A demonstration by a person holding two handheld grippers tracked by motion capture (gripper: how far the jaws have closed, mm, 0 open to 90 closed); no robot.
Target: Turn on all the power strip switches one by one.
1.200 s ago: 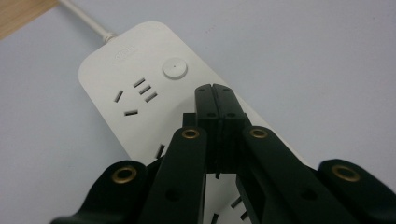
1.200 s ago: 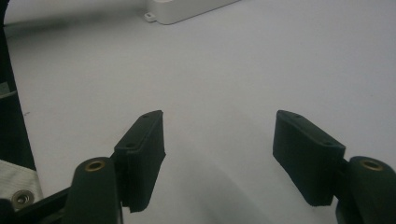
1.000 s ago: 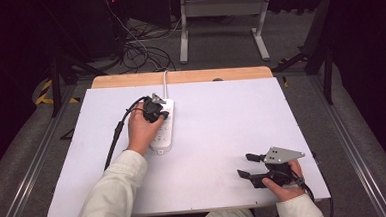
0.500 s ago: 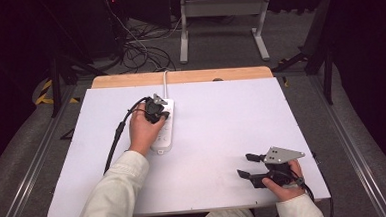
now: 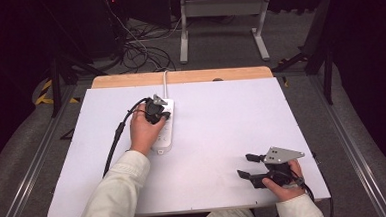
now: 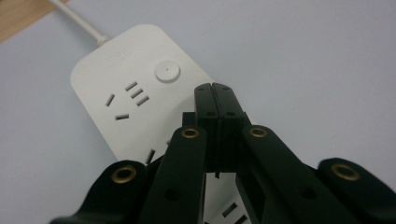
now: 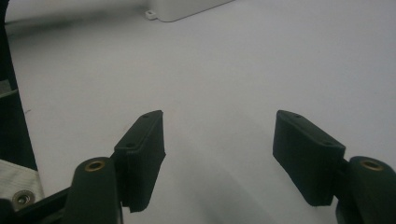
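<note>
Power strip [image 5: 165,131] lies flat on the table's [image 5: 221,117] left half, long axis running near-to-far, cord end pointing away. Left gripper [image 6: 215,88] hovers over it, jaws closed on nothing; right gripper [image 5: 248,165] rests well apart, jaws open.

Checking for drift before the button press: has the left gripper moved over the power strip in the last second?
No. In the high view the left gripper sits at the same spot over the white power strip, jaws shut, as before.

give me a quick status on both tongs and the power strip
Left tongs shut, empty, over power strip near its round button. Right tongs open, empty. Nothing in the way.
</note>
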